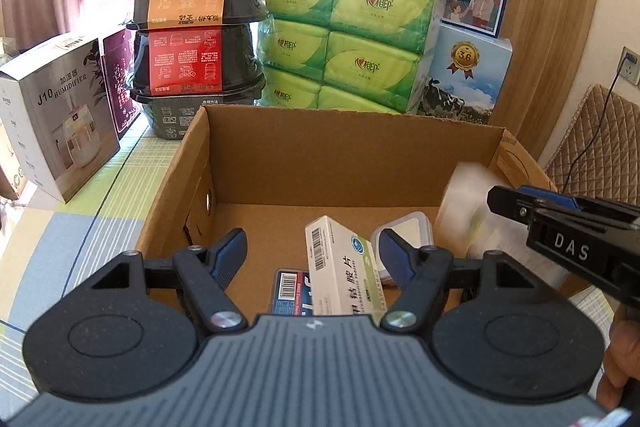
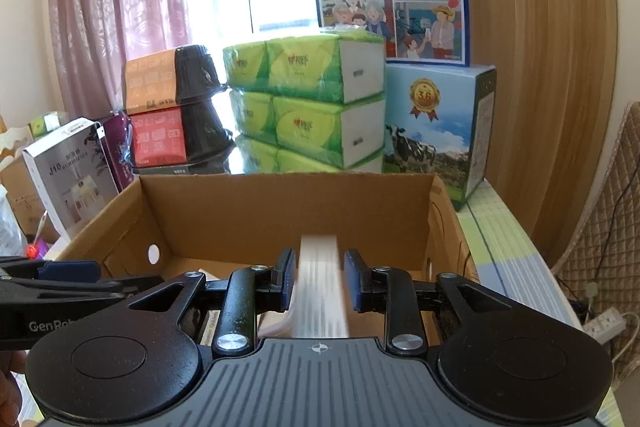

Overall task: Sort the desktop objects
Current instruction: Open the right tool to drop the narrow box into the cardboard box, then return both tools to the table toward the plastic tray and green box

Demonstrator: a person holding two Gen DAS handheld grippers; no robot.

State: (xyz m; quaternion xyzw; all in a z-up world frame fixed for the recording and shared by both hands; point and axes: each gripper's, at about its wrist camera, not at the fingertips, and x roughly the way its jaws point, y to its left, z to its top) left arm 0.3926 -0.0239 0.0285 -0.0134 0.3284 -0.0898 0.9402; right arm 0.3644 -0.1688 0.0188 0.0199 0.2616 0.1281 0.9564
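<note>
An open cardboard box (image 1: 352,143) (image 2: 280,211) stands on the table. On its floor lie a white medicine box (image 1: 344,267), a flat blue item with a barcode (image 1: 290,291) and a white square container (image 1: 408,231). My left gripper (image 1: 311,237) hangs open over them with nothing between its fingers. My right gripper (image 2: 320,267) (image 1: 520,203) is over the box's right side. A white roll-shaped object (image 2: 320,287) (image 1: 468,203), smeared by motion, sits between its fingers, and a narrow gap shows on each side of it.
Behind the box stand stacked black food containers (image 1: 192,39), green tissue packs (image 1: 344,39) and a blue milk carton (image 1: 468,79). A humidifier box (image 1: 60,115) stands at the left. A quilted chair back (image 1: 600,147) is at the right. A hand (image 1: 616,367) holds the right gripper.
</note>
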